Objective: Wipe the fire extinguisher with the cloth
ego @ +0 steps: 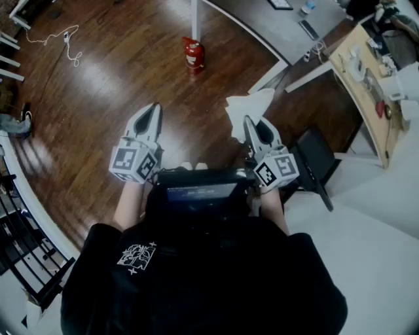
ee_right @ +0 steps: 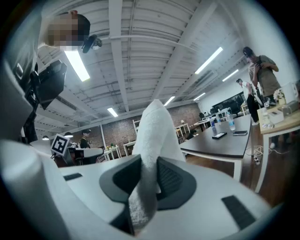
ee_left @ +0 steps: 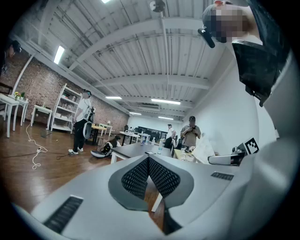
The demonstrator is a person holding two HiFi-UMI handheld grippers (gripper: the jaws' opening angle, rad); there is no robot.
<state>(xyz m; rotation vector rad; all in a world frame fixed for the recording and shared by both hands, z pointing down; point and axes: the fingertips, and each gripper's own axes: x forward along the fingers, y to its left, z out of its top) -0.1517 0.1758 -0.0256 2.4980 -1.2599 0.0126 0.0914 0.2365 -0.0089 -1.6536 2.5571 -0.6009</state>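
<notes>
The red fire extinguisher [ego: 192, 53] is standing upright on the dark wooden floor [ego: 111, 85], just beside the white leg [ego: 195, 18] of a grey bench [ego: 275, 29], and it is well apart from both grippers. Nothing is touching it.

The white cloth [ego: 249, 106] is hanging in the air above the floor, between the person and the grey bench. The right gripper [ego: 253, 125] is holding it: its jaws are pinching the lower part of the cloth, and the rest is standing up above the dark pads [ee_right: 174, 177].

The left gripper [ego: 154, 110] is hovering beside the right one, apart from it. Its jaws are pressed together at the tips, with nothing between them.

The person in a black top is holding both grippers in front of the body.

A thin white cable [ego: 64, 40] is lying on the floor near its far left corner. At the right, a light wooden bench [ego: 354, 84] is carrying several small things, too small to tell. Some people [ee_left: 83, 123] are standing far away in the room.
</notes>
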